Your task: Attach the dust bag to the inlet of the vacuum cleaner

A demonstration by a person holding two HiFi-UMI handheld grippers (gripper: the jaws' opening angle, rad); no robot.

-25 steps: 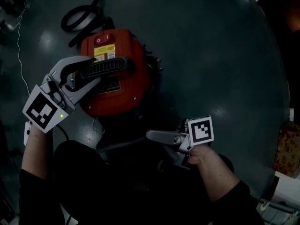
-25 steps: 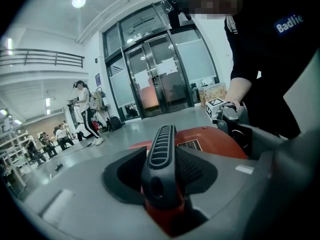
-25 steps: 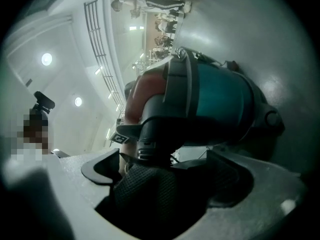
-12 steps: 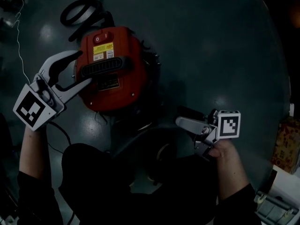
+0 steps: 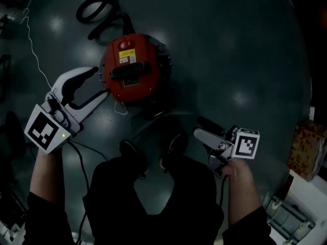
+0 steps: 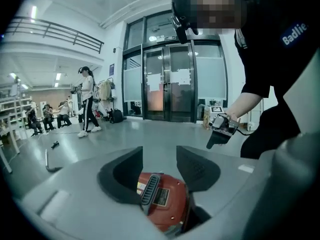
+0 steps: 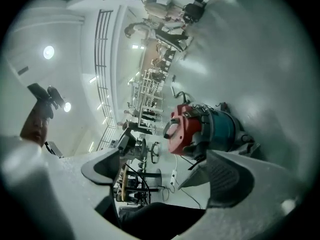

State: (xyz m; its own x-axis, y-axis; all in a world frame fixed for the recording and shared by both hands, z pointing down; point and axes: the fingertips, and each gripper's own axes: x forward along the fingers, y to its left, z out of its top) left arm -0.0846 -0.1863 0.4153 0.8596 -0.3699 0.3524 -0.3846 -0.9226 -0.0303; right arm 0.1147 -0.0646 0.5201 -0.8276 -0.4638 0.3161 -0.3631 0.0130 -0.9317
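Observation:
The vacuum cleaner (image 5: 134, 73) stands on the dark floor, its red lid with a black handle (image 5: 127, 69) facing up; its hose (image 5: 97, 9) coils behind it. It also shows below the left gripper's jaws (image 6: 162, 201) and, red lid on teal body, in the right gripper view (image 7: 200, 129). My left gripper (image 5: 99, 81) (image 6: 159, 156) hangs left of the lid, clear of it; its jaws have just been closing slightly and hold nothing. My right gripper (image 5: 198, 126) (image 7: 162, 174) is open and empty, well right of the vacuum. No dust bag is in view.
A thin white cable (image 5: 30, 40) runs along the floor at the left. The person's shoes (image 5: 134, 154) stand just below the vacuum. A cardboard box (image 5: 306, 152) sits at the right edge. People (image 6: 87, 101) walk in the hall before glass doors (image 6: 170, 81).
The left gripper has let go of the lid's handle and pulled back to the left. Both grippers have risen, and the vacuum now looks smaller and farther below.

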